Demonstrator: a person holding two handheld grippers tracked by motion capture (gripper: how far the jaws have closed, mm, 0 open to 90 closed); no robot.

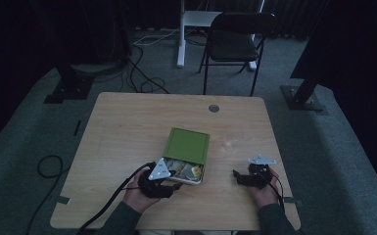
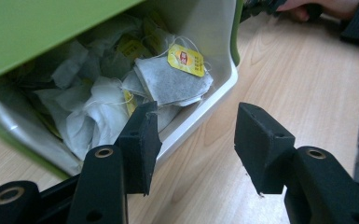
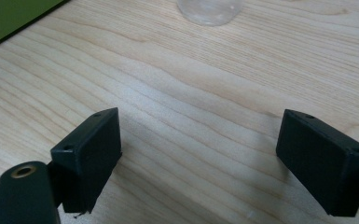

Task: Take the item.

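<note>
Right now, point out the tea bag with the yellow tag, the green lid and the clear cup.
tea bag (image 2: 170, 83), left gripper view, middle of its grey pouch
green lid (image 1: 188, 145), high view, centre of its top
clear cup (image 3: 208, 10), right gripper view, its base

- The pale wooden table top (image 3: 205, 93) shows fine wavy grain under a smooth, faintly sheened finish.
- The green box lid (image 2: 37, 28) at upper left of the left gripper view looks like smooth matt plastic.
- The white box tray (image 2: 210, 93) beneath it is glossy plastic.
- The grey paper tea bags (image 2: 168, 84) are thin, fibrous and crumpled, each with a shiny yellow paper tag (image 2: 185, 60).
- The clear cup base (image 3: 207, 11) at the top edge looks like see-through plastic.
- The black jaw pads (image 3: 88, 154) are matt, slightly rough.
</note>
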